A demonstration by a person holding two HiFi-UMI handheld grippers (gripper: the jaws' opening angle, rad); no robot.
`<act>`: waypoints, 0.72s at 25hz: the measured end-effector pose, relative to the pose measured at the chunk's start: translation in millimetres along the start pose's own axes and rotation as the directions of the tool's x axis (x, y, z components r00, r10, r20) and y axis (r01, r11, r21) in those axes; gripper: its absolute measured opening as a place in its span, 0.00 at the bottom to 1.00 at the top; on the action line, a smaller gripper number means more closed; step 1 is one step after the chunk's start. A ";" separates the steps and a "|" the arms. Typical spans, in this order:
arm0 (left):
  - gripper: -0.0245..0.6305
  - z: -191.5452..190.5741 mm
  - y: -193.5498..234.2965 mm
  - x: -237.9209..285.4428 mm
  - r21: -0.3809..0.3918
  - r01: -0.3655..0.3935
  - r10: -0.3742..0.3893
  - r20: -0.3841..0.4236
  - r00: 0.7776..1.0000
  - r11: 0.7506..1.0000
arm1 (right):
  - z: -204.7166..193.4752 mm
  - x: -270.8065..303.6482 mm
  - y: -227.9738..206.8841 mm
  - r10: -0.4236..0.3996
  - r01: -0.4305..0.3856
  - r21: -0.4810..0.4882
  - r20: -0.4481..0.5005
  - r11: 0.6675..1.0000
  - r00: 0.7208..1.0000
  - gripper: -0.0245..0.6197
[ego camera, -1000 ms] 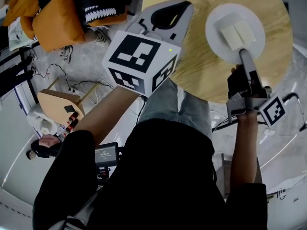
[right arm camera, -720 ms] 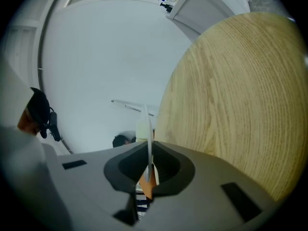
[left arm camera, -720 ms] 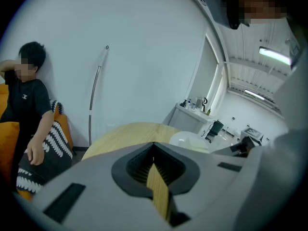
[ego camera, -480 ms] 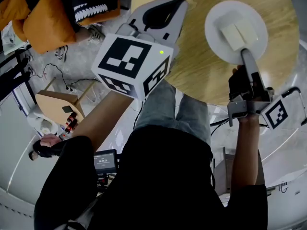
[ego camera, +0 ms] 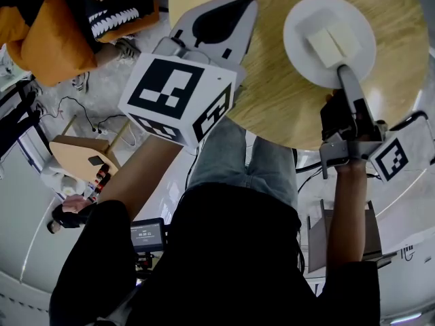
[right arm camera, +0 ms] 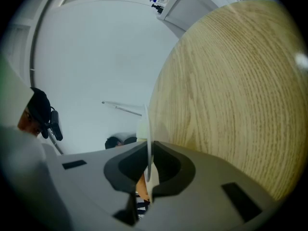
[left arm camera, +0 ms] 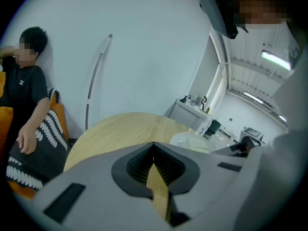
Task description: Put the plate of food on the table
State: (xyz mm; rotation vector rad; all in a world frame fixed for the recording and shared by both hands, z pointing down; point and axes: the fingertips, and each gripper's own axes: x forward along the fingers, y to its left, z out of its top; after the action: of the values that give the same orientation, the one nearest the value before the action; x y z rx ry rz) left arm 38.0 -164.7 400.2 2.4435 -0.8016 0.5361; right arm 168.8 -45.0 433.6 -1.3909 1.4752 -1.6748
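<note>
A white plate (ego camera: pixel 306 26) carrying pale blocks of food (ego camera: pixel 333 43) is over the right side of the round wooden table (ego camera: pixel 272 94). My right gripper (ego camera: pixel 342 72) is shut on the plate's near rim. In the right gripper view the plate (right arm camera: pixel 147 129) shows edge-on between the jaws of the right gripper (right arm camera: pixel 148 146), with the table (right arm camera: pixel 231 105) beside it. Whether the plate rests on the wood I cannot tell. My left gripper (ego camera: pixel 246 4) hangs over the table's near left edge, shut with nothing in it. From the left gripper (left arm camera: pixel 154 146) the plate (left arm camera: pixel 185 139) lies ahead to the right.
A person in orange and black patterned clothing (ego camera: pixel 68 32) sits left of the table. A small wooden stool (ego camera: pixel 78 158) and cables (ego camera: pixel 88 107) are on the floor at the left. A counter with bottles (left arm camera: pixel 197 105) stands beyond the table.
My left gripper has sunk a little and drifted left in the head view. The right gripper still grips the plate over the same part of the table.
</note>
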 end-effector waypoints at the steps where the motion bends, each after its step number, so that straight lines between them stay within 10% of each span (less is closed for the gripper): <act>1: 0.05 -2.1 -0.5 1.3 -0.002 0.001 -0.001 -0.004 1.000 1.000 | 0.0 -0.5 -1.3 -0.002 0.002 0.006 0.002 1.000 1.000 0.08; 18: 0.05 -23.7 -12.2 6.4 -0.077 0.038 -0.040 -0.031 0.999 0.996 | -3.7 -6.5 -10.7 -0.052 0.051 0.042 0.007 0.998 0.999 0.08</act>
State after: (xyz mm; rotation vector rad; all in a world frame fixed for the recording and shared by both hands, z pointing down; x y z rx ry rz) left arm 45.6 -145.3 418.0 2.3700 -0.7463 0.5196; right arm 170.3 -34.8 441.6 -1.4226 1.4030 -1.7200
